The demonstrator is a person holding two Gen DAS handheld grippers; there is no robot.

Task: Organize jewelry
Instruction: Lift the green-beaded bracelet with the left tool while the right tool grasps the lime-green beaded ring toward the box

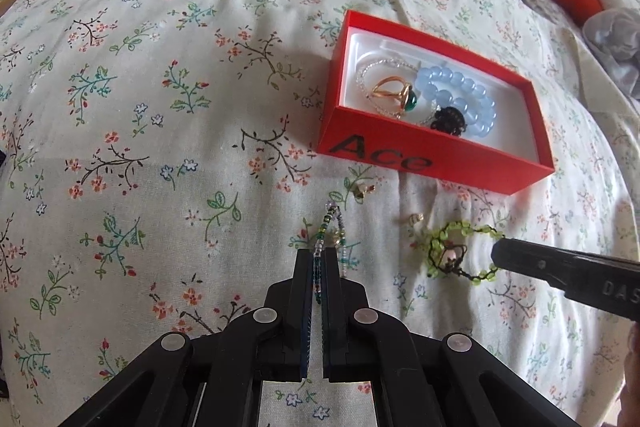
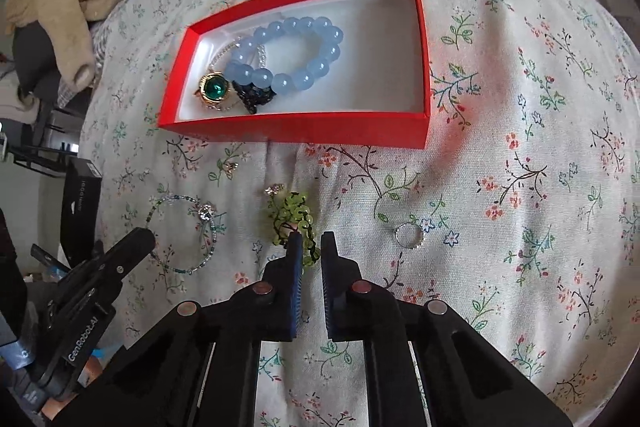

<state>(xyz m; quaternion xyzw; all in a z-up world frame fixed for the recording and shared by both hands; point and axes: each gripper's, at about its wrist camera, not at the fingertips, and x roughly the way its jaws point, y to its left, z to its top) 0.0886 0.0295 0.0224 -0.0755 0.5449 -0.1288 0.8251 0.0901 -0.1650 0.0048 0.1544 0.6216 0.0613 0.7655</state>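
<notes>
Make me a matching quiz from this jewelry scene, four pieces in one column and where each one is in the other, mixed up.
Things:
1. blue bead bracelet
2. green bead bracelet
3. thin seed-bead bracelet
4. silver ring

Places:
A. between the left gripper's fingers
B. alone on the bedspread, right of the right gripper
C. inside the red box
D. on the bedspread at the right gripper's fingertips

Pairs: 1-C, 2-D, 3-A, 4-B

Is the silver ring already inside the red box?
No. In the right wrist view the silver ring lies on the floral bedspread, to the right of the right tool, outside the red box.
</notes>
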